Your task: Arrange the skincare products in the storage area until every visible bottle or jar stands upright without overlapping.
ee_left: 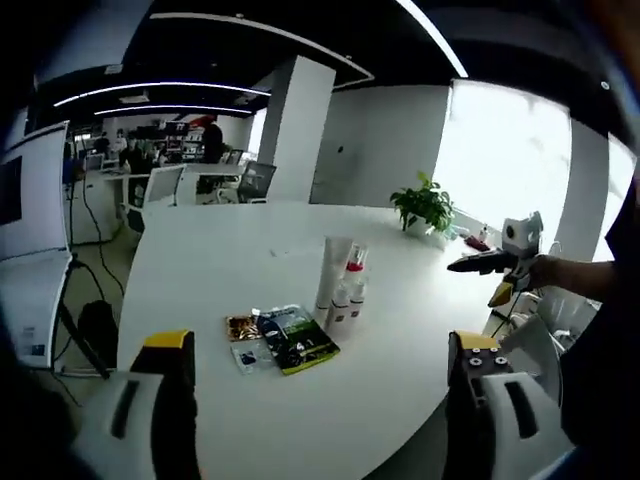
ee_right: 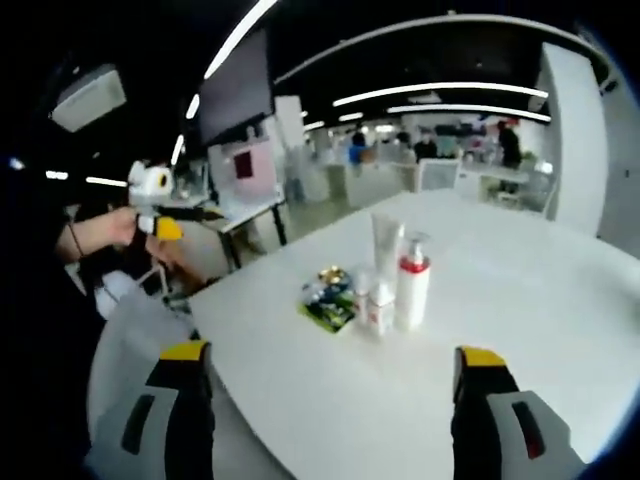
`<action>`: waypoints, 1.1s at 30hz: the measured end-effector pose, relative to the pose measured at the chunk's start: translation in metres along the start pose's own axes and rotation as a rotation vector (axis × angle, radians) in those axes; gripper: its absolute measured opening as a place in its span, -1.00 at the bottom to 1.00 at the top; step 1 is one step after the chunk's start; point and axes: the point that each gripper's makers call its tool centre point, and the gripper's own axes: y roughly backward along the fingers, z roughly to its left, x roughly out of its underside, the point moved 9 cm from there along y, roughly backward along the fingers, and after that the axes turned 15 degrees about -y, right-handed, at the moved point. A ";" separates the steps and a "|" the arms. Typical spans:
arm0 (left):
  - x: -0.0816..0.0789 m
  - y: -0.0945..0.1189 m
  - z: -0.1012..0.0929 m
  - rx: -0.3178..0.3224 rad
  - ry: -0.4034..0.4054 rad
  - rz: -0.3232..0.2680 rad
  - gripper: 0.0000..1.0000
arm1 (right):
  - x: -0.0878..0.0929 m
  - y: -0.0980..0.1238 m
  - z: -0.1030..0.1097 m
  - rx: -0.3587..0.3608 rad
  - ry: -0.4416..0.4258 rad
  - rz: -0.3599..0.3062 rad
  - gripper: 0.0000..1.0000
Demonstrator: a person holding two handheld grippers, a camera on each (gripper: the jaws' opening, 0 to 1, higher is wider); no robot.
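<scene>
On the white round table (ee_left: pixel 230 270), a tall white tube (ee_left: pixel 333 265), a white pump bottle with a red collar (ee_left: pixel 355 272) and two small bottles (ee_left: pixel 341 305) stand upright in a tight cluster. Flat sachets (ee_left: pixel 291 340) lie just beside them. The right gripper view has the tube (ee_right: pixel 385 243), the pump bottle (ee_right: pixel 412 285), a small bottle (ee_right: pixel 378 306) and the sachets (ee_right: pixel 326 302). My left gripper (ee_left: pixel 325 400) is open, well short of the cluster. My right gripper (ee_right: pixel 330 400) is open too, also at a distance. Each gripper appears in the other's view, hand-held off the table edge (ee_left: pixel 495 263) (ee_right: pixel 165 222).
A potted plant (ee_left: pixel 425 205) stands at the table's far edge by the window. Office desks and chairs (ee_left: pixel 200 185) lie beyond the table. A screen on a stand (ee_left: pixel 30 300) is at the left, and a person's arm (ee_right: pixel 95 232) is beside the table.
</scene>
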 end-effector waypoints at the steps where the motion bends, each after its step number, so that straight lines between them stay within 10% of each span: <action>1: 0.001 0.002 -0.001 -0.005 -0.009 0.014 0.99 | 0.001 0.003 0.001 0.001 -0.003 -0.018 0.98; 33: 0.016 0.007 -0.014 -0.003 -0.015 0.065 0.99 | 0.022 0.003 0.006 -0.012 -0.064 -0.020 0.98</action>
